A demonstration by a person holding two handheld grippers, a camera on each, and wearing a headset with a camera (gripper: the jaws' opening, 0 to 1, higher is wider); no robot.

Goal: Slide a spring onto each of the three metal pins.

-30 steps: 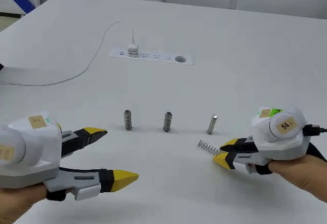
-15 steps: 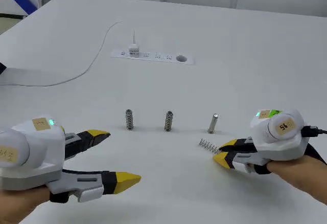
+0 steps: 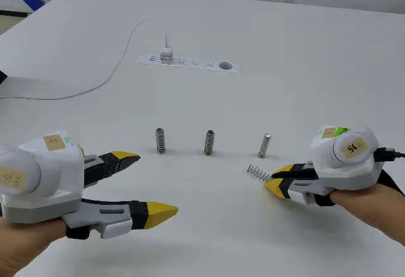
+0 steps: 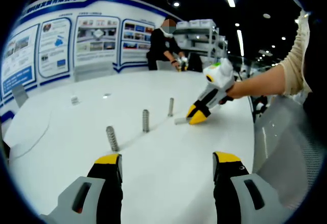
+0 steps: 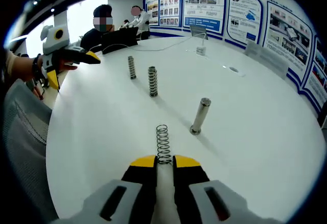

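Table (image 3: 304,74): spring (image 5: 163,141) in closed right tool (image 5: 159,159)

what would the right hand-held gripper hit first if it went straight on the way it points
The loose spring, whose near end sits between the right hand-held gripper's tips. Past it the line seems to run between the bare pin and the middle sprung pin, though depth is unclear.

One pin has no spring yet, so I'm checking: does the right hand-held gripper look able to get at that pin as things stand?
Probably yes. The right hand-held gripper, shut on the spring, sits close to the bare pin, with nothing but bare table between them.
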